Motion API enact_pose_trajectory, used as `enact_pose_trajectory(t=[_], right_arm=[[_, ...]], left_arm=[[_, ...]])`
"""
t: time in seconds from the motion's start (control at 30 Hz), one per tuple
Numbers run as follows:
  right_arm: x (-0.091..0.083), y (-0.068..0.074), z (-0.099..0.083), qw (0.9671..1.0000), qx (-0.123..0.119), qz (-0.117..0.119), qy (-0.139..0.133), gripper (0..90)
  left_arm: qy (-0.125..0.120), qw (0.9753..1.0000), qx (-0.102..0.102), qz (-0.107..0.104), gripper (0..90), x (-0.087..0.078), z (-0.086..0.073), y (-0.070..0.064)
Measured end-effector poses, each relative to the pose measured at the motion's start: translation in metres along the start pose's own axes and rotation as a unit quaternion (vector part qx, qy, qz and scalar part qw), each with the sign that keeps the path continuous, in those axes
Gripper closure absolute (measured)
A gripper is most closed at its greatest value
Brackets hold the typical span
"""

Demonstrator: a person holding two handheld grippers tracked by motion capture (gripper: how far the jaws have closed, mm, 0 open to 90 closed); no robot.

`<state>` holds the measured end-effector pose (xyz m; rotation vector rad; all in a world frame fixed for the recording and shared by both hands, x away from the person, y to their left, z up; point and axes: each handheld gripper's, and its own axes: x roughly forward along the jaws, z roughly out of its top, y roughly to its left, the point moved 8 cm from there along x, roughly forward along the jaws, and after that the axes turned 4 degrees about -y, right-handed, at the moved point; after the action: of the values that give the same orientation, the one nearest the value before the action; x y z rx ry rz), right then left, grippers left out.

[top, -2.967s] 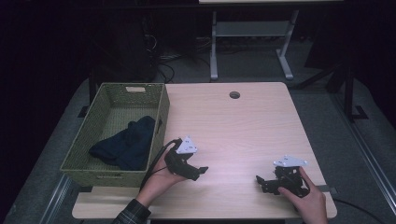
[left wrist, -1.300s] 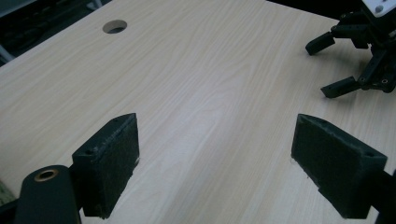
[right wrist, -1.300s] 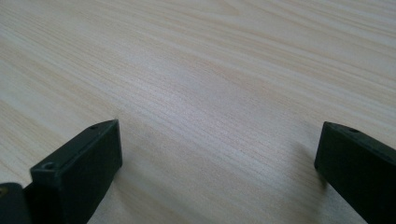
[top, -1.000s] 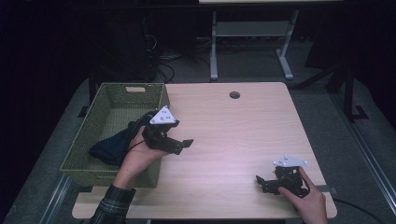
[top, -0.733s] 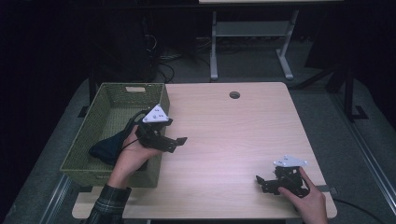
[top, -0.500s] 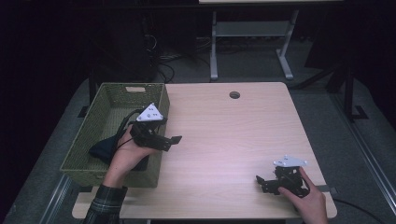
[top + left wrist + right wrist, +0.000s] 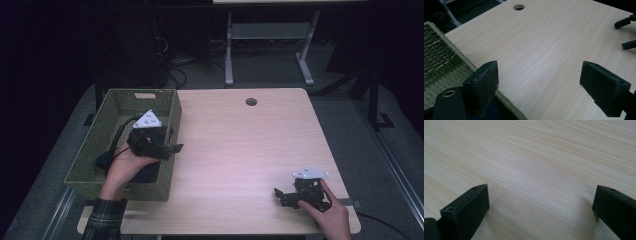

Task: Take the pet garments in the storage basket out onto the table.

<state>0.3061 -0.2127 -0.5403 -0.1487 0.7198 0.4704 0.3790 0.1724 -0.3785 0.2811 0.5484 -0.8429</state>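
Left claw (image 7: 172, 148) now over unlabelled green basket (image 7: 167, 107) rim.

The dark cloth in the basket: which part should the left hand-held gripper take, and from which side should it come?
Likely the bunched fold at the cloth's top, from straight above. It lies crumpled low in the basket, whose walls bar any sideways approach. The left hand-held gripper hangs open over the right rim.
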Motion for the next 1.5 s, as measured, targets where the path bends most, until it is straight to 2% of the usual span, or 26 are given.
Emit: enact_pose_trajectory(t=[0.4,0.5,0.67,0.83,1.07,1.5], right_arm=[[0.000,0.000,0.000,1.0000,0.001,0.000,0.000,0.4],[0.000,0.000,0.000,1.0000,0.001,0.000,0.000,0.4],[0.000,0.000,0.000,1.0000,0.002,0.000,0.000,0.5],[0.000,0.000,0.000,1.0000,0.002,0.000,0.000,0.4],[0.000,0.000,0.000,1.0000,0.001,0.000,0.000,0.4],[0.000,0.000,0.000,1.0000,0.002,0.000,0.000,0.5]], left_arm=[[0.008,0.9996,-0.016,0.021,14.8,-0.014,-0.013,0.020],[0.015,0.9994,-0.014,0.028,14.8,-0.016,-0.018,0.027],[0.030,0.9984,-0.026,0.042,14.8,-0.023,-0.029,0.039],[0.043,0.9976,-0.026,0.047,14.8,-0.026,-0.037,0.045],[0.060,0.9956,-0.038,0.062,14.8,-0.028,-0.052,0.054],[0.106,0.9916,-0.051,0.053,14.6,-0.021,-0.078,0.062]])
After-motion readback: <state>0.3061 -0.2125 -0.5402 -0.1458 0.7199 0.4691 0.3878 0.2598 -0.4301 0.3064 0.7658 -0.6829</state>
